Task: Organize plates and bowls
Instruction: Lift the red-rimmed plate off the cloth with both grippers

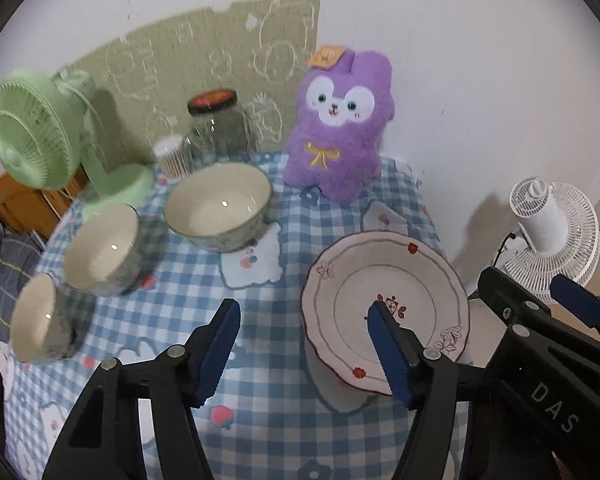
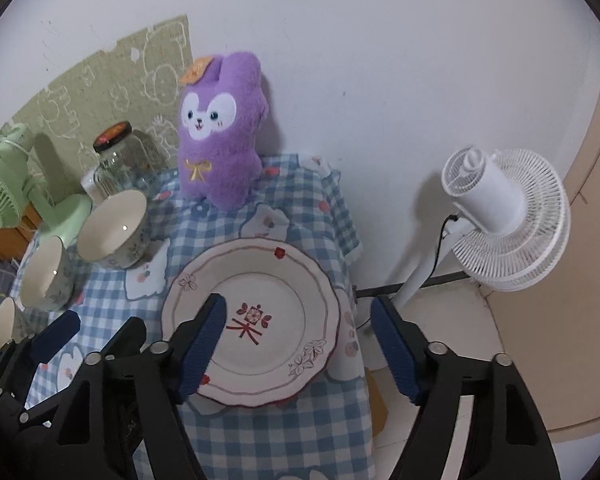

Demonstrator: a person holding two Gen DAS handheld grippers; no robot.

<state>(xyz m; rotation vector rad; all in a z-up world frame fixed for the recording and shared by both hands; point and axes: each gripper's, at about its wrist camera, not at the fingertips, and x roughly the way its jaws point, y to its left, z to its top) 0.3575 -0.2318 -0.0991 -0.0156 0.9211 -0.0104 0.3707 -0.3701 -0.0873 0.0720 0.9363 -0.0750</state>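
Nearest, both tools hang above the checked counter (image 1: 268,420) with jaws spread wide and nothing in them. The left hand-held gripper (image 1: 304,344) sits over bare cloth beside the plate (image 1: 384,280), its right finger overlapping the plate's near edge in that view; the right hand-held gripper (image 2: 296,344) straddles the same plate, one finger over its centre and the other out past the counter's right side.

The plate lies flat near that right edge — a clumsy pinch on the rim could, I'd judge, slide it off onto the floor. Glazed ware is slick, so a shallow grip may let it tip.

Further back and left stand three bowls in a row: the small bowl (image 1: 40,320), the middle bowl (image 1: 104,248) and the big bowl (image 1: 220,204). They are close together, so lifting one could knock its neighbour.

Behind are a jar (image 1: 218,124), a purple plush (image 1: 340,120) and a green fan (image 1: 32,128) — easy to clip with a wide swing.
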